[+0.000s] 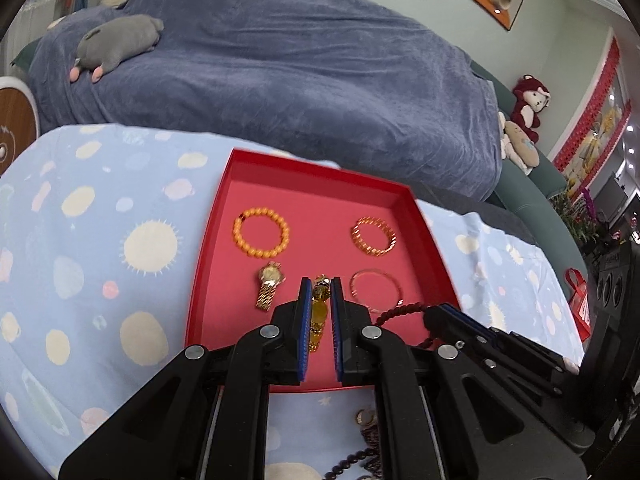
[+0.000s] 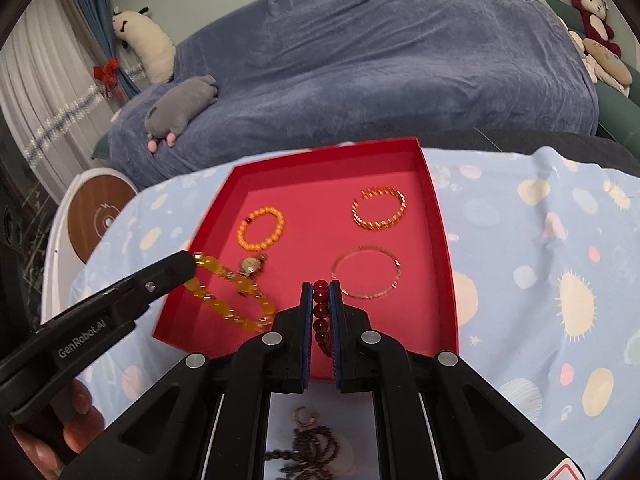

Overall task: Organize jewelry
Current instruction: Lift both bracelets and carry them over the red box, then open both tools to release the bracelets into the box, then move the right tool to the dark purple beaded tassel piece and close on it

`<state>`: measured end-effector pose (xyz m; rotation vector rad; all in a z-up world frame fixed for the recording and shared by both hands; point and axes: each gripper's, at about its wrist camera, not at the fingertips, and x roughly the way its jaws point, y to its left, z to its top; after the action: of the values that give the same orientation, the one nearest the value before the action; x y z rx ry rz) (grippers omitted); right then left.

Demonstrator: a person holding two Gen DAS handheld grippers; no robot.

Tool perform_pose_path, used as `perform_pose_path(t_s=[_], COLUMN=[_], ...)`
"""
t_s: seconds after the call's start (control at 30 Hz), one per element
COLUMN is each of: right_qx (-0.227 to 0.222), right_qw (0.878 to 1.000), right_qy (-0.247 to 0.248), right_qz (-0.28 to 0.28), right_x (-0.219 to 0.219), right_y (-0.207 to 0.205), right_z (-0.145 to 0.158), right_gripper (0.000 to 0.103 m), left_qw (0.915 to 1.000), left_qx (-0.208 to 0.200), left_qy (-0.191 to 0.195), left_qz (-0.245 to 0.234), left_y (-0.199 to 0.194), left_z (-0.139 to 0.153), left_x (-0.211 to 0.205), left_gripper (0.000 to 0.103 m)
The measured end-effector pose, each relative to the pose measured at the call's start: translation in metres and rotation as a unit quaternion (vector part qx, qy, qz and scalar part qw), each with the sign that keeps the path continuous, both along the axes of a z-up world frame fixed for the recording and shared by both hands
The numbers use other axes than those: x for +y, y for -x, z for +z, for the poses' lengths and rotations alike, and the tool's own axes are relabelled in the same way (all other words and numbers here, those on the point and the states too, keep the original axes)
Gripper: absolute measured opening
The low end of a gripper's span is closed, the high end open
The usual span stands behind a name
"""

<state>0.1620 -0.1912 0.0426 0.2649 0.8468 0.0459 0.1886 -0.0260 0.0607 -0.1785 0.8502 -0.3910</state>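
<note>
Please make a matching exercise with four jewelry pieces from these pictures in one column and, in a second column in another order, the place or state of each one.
Column A
1. yellow bead bracelet
2. dark red bead bracelet
3. orange bead bracelet
4. gold watch

Column B
a. lies in the red tray, far left
b. held by the right hand-held gripper
c. lies in the tray, near left, below the orange beads
d. held by the left hand-held gripper

Pairs: 1-d, 2-b, 3-a, 4-c
</note>
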Motion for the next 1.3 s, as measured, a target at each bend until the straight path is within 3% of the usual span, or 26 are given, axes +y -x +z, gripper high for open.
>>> perform_pose_path(t_s=[0.33,0.53,0.6,0.77,0.8,1.3], right_qx=[0.014,0.008,0.004,-0.008,-0.009,0.003], right_qw=[0.998,0.998,0.998,0.998,0.998,0.999], right_qy=[0.063,0.068,0.066,0.068,0.068,0.045], right_qz=[-0.007,-0.012,-0.013,-0.011,-0.011,0.000], right_x=[-0.005,-0.010,-0.012,-0.011,-0.011,-0.010], right_y=[0.002,0.008,0.010,0.017,0.019,0.078], right_z=[-0.017,-0.015,-0.013,-0.005,-0.004,-0.003], right_gripper=[0.012,0.015,0.020,0.025,0.025,0.025], left_qw=[0.9992,0.9984,0.9979,0.9962,0.9958,0.9960], left_qx=[0.013,0.005,0.005,-0.012,-0.016,-0.027], left_qy=[-0.034,-0.050,-0.054,-0.057,-0.059,-0.080], left_qz=[0.018,0.027,0.035,0.064,0.068,0.030], left_y=[0.001,0.004,0.005,0.011,0.013,0.069], left_z=[-0.027,-0.028,-0.028,-0.022,-0.019,-0.011], left_x=[0.011,0.014,0.015,0.023,0.024,0.028], left_gripper=[0.009,0.011,0.019,0.054,0.056,0.056])
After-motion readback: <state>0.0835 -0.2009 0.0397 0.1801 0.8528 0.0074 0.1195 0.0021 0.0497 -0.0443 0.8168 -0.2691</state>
